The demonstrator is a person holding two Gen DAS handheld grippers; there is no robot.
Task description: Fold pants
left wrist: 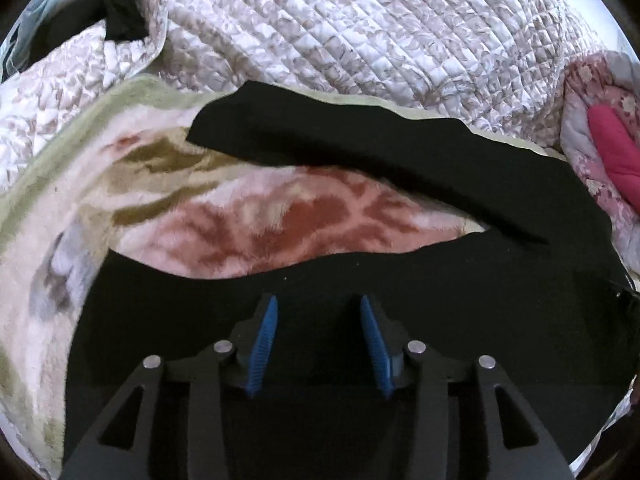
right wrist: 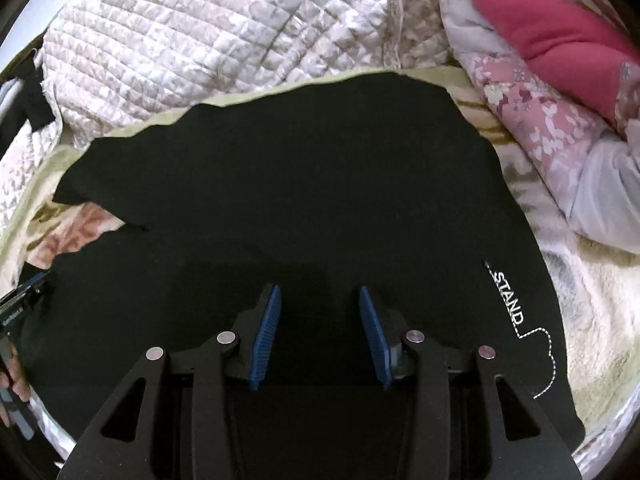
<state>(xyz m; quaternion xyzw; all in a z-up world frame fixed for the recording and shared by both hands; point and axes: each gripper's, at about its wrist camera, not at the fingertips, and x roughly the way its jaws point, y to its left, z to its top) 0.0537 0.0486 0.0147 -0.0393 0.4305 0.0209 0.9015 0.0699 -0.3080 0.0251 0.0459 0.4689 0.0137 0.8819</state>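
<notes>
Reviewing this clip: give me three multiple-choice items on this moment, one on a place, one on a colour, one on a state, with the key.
1. Where is the white STAND lettering in the right wrist view?
A. right of the gripper
B. on the quilt
C. on the pink cushion

2. What colour are the pants?
A. grey
B. black
C. pink

3. How do the left gripper's jaws stand?
A. clamped on cloth
B. apart, nothing between the pads
C. hidden

Key: 1 A, the STAND lettering sits on the cloth to the right of the right gripper. 2 B, the pants are black. 3 B, the left gripper shows its blue pads apart over the fabric.
</notes>
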